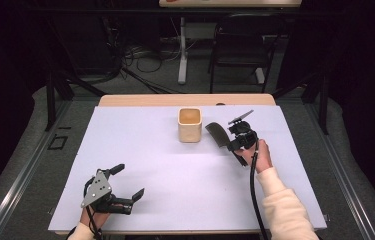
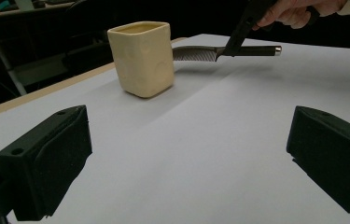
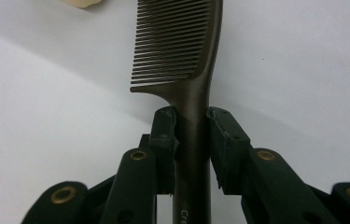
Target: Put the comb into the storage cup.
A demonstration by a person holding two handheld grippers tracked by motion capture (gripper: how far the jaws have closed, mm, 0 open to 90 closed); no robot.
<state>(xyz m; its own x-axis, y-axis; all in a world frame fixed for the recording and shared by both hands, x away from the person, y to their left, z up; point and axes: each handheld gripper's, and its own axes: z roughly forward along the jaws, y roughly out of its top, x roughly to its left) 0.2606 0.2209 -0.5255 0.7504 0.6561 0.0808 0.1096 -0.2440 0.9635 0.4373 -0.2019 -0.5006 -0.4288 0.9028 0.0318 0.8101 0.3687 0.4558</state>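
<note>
High view: worktop [image 1: 175,200] covered by a white sheet. Cream square cup [image 1: 190,125] upright at the far middle. Dark comb [image 1: 218,134] just right of the cup, held off its handle end by the right gripper [image 1: 238,139]; a hand [image 1: 260,157] in a cream sleeve grips that tool. Left gripper [image 1: 125,182] at the near left, well apart from cup and comb, jaws spread wide, nothing between them.

Left gripper view: left gripper [image 2: 186,154] with both black jaws far apart over bare white sheet. Cup [image 2: 141,58] stands at the far left. Comb [image 2: 210,52] lies level in the air beside the cup, teeth end close to the cup's side; whether they touch cannot be told. Hand [image 2: 294,11] at the top right.

Right gripper view: right gripper [image 3: 192,140] with jaws pinching the comb [image 3: 182,46] at the neck of its handle, teeth pointing left, toothed part reaching away towards the cup [image 3: 81,3].
</note>
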